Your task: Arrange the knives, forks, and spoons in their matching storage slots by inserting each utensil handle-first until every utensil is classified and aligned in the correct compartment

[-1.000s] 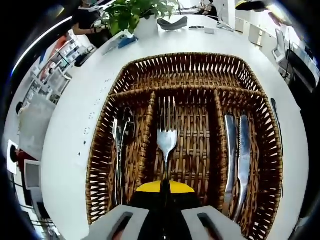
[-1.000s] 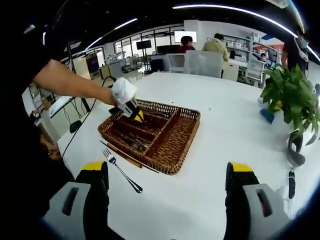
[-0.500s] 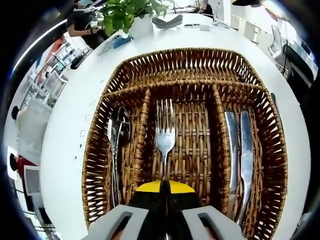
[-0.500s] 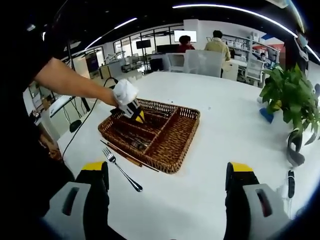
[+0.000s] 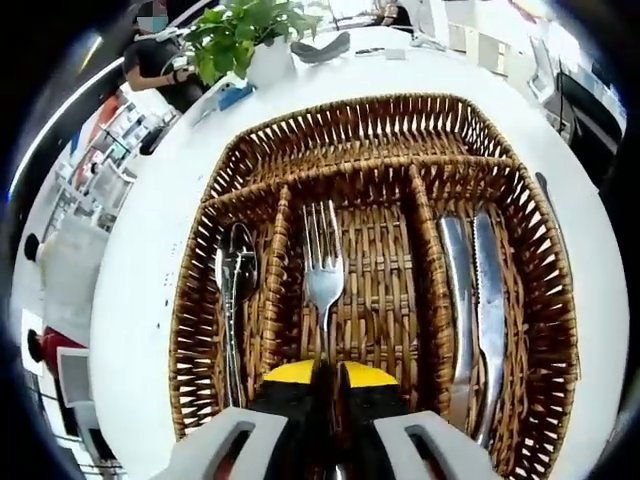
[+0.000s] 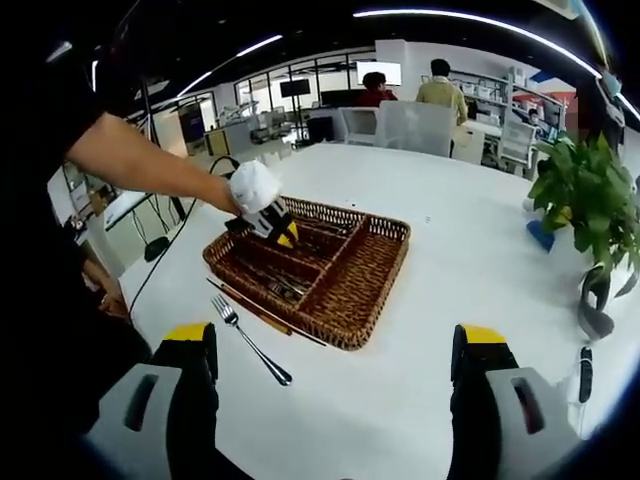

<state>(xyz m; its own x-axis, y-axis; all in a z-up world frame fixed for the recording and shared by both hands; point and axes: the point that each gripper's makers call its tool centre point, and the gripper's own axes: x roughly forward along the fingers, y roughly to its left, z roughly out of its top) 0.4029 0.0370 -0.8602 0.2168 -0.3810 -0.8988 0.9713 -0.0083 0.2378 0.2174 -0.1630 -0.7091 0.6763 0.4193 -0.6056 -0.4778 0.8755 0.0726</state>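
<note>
My left gripper (image 5: 330, 378) is shut on the handle of a fork (image 5: 323, 268), whose tines point away over the middle slot of the wicker basket (image 5: 372, 128). Spoons (image 5: 234, 290) lie in the left slot and two knives (image 5: 474, 300) in the right slot. In the right gripper view, a gloved hand holds the left gripper (image 6: 270, 224) over the basket (image 6: 365, 292). My right gripper (image 6: 335, 352) hangs open above the white table. A second fork (image 6: 251, 341) lies on the table by the basket's near side, with a knife (image 6: 262, 310) along the basket wall.
A potted plant (image 6: 590, 195) and a dark curved object (image 6: 594, 312) stand at the table's right. A small black item (image 6: 585, 372) lies near my right jaw. People sit at desks behind. The basket's cross slot (image 5: 360, 150) lies at its far end.
The left gripper has carried the fork lower and nearer into the middle slot. The right gripper view has shifted slightly; its jaws stay open.
</note>
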